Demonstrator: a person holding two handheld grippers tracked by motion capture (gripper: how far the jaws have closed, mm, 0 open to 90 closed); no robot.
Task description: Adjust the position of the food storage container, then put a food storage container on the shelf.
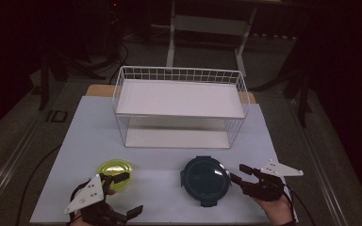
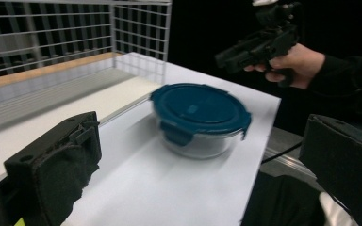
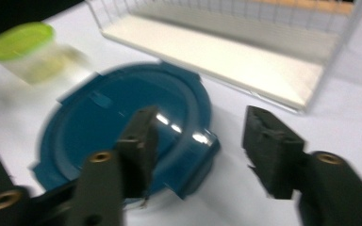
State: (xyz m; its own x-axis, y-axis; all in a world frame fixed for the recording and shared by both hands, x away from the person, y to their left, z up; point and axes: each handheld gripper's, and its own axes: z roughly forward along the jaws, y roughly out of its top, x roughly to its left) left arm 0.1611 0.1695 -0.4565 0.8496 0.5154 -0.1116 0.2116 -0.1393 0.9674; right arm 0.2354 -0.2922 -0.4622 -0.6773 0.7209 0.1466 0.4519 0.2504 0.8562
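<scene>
Right tool (image 1: 239, 172): jaws spread wide, nothing pinched; one jaw hangs over the edge of the blue lid, the other stands off to its side over bare tabletop.
Left tool (image 1: 125, 194): jaws spread wide, nothing between them, held low at the near edge of the tabletop (image 1: 160, 202).
Blue-lidded bowl (image 1: 206, 181): glass, lid clipped on, sitting just in front of the right tool's jaw tips and well off to the left tool's side.
Green-lidded cup (image 1: 115, 172): just ahead of the left tool, one of its jaws lying across its near rim in the high view.
Wire rack (image 1: 179, 110): white, beyond both tools, its shelves bare.
</scene>
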